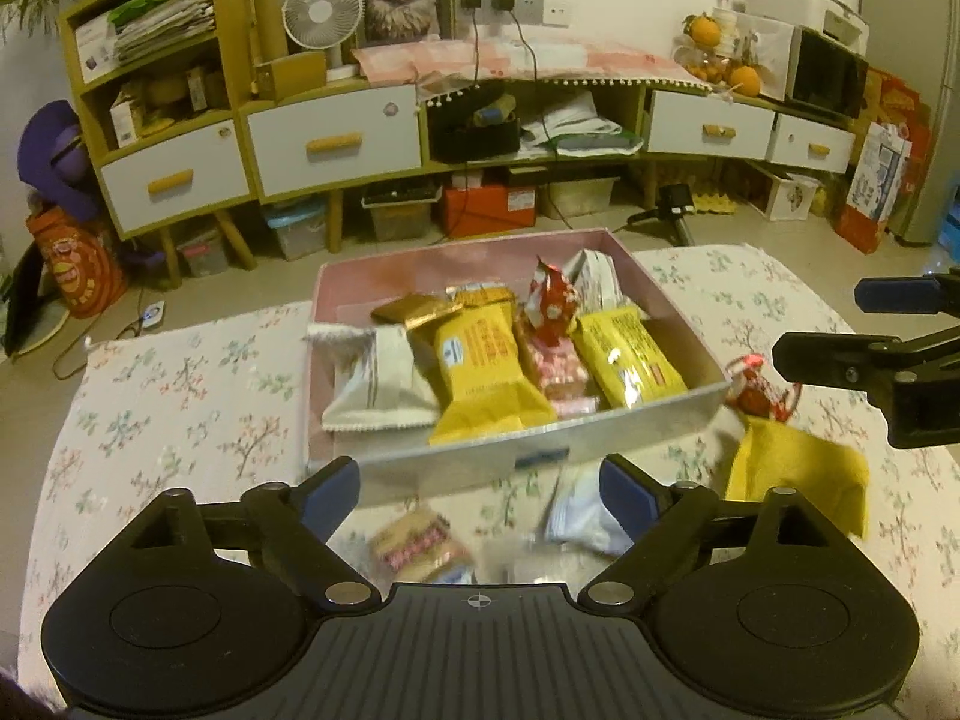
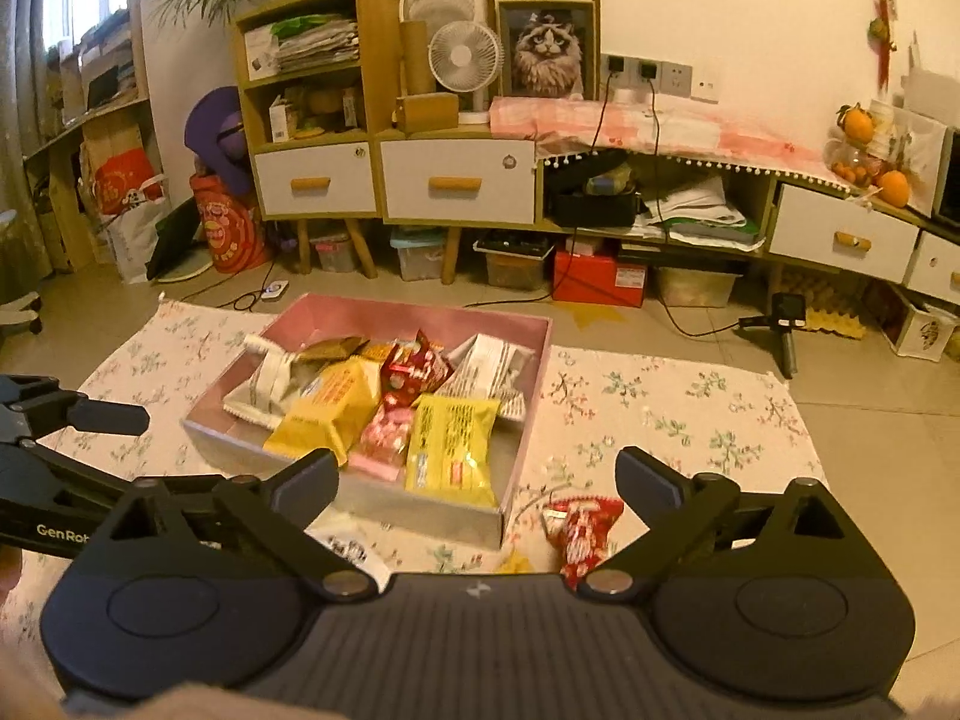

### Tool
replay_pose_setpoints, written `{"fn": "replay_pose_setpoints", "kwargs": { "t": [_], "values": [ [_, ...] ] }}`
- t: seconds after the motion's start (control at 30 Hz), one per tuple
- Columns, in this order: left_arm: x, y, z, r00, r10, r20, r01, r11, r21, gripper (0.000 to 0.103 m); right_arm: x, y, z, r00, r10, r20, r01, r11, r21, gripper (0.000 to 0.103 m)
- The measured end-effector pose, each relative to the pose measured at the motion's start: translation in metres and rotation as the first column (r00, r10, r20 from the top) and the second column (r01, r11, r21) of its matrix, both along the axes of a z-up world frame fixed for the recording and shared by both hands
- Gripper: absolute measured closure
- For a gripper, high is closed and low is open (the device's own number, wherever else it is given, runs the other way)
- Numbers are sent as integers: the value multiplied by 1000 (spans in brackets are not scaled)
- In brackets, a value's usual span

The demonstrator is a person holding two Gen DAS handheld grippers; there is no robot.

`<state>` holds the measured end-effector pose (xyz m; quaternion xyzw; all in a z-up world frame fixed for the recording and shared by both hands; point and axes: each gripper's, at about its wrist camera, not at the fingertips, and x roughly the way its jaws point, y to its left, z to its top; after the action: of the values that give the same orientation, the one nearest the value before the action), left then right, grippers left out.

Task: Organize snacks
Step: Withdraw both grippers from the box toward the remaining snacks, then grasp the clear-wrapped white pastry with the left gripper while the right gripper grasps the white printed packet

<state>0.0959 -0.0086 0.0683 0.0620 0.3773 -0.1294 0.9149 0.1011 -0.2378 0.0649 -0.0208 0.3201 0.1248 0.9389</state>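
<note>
A floral cloth (image 1: 180,396) lay over a low surface on a tiled floor, with a long cabinet of white drawers (image 2: 456,183) against the far wall. The left gripper (image 1: 480,480) hung with its jaws spread wide and nothing between the pads, just short of the near wall of the pink box (image 1: 480,450). Below it on the cloth lay a blurred biscuit packet (image 1: 414,546) and a white packet (image 1: 576,510), both loose. The right gripper (image 2: 480,477) was likewise released and empty, over the near corner of the box. A red wrapped snack (image 2: 579,525) lay on the cloth just outside that corner, beside a yellow packet (image 1: 798,474). Inside the box sat two more yellow packets (image 1: 486,372), white ones (image 1: 372,384), a pink one (image 2: 384,438) and a red one (image 1: 549,300), heaped together. On the cabinet stood a small white fan (image 2: 465,57) and a framed cat picture (image 2: 546,48).
</note>
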Motion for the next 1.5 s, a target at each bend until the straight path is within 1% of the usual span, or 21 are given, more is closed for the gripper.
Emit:
{"fn": "replay_pose_setpoints", "kwargs": {
  "t": [0.13,0.23,0.3,0.53,0.63,0.73,0.87,1.07,1.2,1.27,1.4,1.47,1.5],
  "values": [
    [-17,3,-2,1000,-1,0,1,1000,3,9,-12,5,-3,1000,9,-2,-9,1000,-21,2],
    [-27,3,-5,1000,-3,-5,4,999,35,8,-20,9,-5,1000,15,2,-14,1000,-26,0],
    [-33,4,-7,1000,-6,-7,6,999,41,8,-25,12,-8,1000,20,1,-20,1000,-23,0],
    [-48,7,-21,999,13,-40,-11,999,46,7,-34,20,-18,999,44,-6,-44,998,-42,0],
    [-53,7,-26,999,14,-48,-13,999,37,7,-36,20,-24,998,56,-8,-56,998,-36,0],
    [-59,6,-31,999,7,-36,-5,999,46,7,-36,20,-31,996,89,-22,-89,996,-19,0],
    [-65,5,-41,999,-4,-33,6,998,61,8,-38,23,-41,987,155,-44,-157,987,-36,0],
    [-65,9,-49,999,-4,-52,5,1000,25,8,-41,29,-51,969,241,-57,-245,967,-70,0],
    [-61,10,-56,998,-4,-70,5,1000,19,8,-36,29,-53,966,250,-61,-254,965,-61,1],
    [-59,11,-58,997,0,-81,1,1000,3,10,-32,29,-53,967,248,-63,-251,967,-40,3],
    [-54,15,-60,995,17,-102,-21,999,-41,10,-23,32,-54,966,249,-69,-250,968,-5,12],
    [-51,16,-60,993,10,-114,-17,998,-62,17,-18,33,-56,966,247,-80,-247,969,10,17],
    [-50,16,-60,993,2,-122,-11,997,-71,19,-15,34,-57,965,246,-85,-246,969,16,20]
  ]
}}
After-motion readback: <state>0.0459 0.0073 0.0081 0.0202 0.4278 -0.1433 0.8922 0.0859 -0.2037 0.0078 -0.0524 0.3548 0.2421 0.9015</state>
